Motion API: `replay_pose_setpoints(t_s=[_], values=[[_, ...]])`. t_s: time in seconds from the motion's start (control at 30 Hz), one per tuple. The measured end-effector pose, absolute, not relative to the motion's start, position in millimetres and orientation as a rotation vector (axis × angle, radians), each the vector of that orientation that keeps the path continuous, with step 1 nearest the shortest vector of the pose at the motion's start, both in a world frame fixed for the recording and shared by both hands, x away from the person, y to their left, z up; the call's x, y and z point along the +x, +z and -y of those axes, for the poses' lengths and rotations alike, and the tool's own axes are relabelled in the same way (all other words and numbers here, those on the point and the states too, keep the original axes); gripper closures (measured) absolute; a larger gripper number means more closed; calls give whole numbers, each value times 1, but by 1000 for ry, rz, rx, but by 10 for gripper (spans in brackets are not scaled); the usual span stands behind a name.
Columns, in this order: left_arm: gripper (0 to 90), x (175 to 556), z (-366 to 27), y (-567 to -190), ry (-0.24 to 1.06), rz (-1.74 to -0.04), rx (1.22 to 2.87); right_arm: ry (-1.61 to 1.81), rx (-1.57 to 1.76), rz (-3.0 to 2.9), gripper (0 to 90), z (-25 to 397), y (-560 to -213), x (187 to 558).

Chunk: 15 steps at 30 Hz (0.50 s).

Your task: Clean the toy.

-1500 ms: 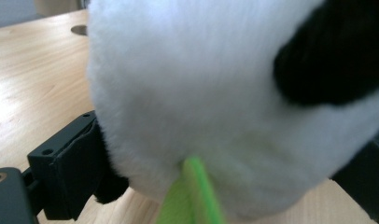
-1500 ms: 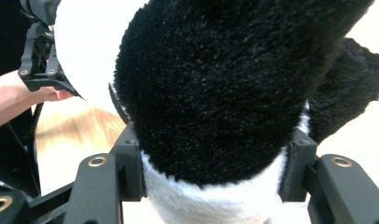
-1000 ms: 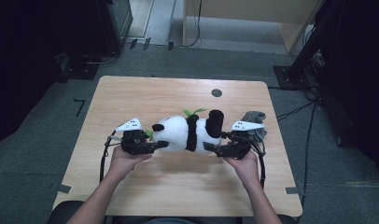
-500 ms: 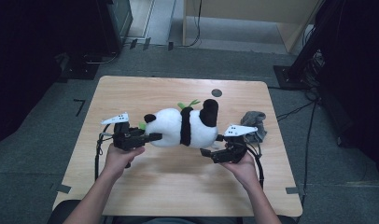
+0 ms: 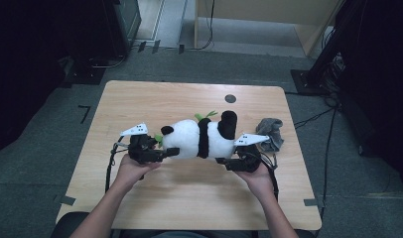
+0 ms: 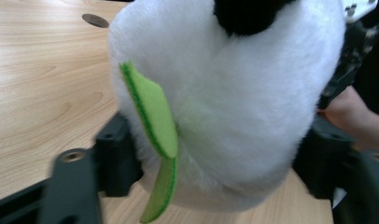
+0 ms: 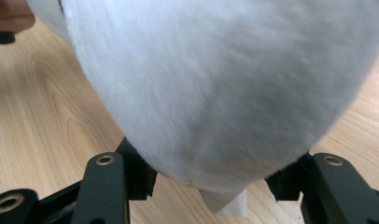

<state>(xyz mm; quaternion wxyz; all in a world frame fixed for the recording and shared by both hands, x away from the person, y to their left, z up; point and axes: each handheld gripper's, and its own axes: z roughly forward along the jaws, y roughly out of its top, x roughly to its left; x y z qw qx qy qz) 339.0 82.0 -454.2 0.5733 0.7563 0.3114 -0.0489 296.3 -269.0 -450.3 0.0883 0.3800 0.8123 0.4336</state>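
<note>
White plush forms the panda (image 5: 197, 139), which lies across the counter (image 5: 140, 99) centre with its long axis running left to right, spanning both hands. Left hand-held gripper (image 5: 162, 151): jaws spread wide around the head end, touching its sides by the green leaf (image 6: 152, 116). Right hand-held gripper (image 5: 229, 161): jaws likewise spread around the rump end. Each end sits equally near its own gripper. A grey cloth (image 5: 270, 133) lies just right of the panda.
</note>
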Motion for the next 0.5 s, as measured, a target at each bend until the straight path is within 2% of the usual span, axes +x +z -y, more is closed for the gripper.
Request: replay_pose_setpoints(t_s=[0.1,0.27,0.5], values=[[185,338,-83,-452,-58,-701,1781,1327,1167,-2409,468,272,-448,297],[185,337,-86,-450,-32,-659,1816,1346,1192,-2407,518,274,-443,296],[200,331,-89,-449,5,-611,1852,1383,1302,-2395,533,278,-437,294]])
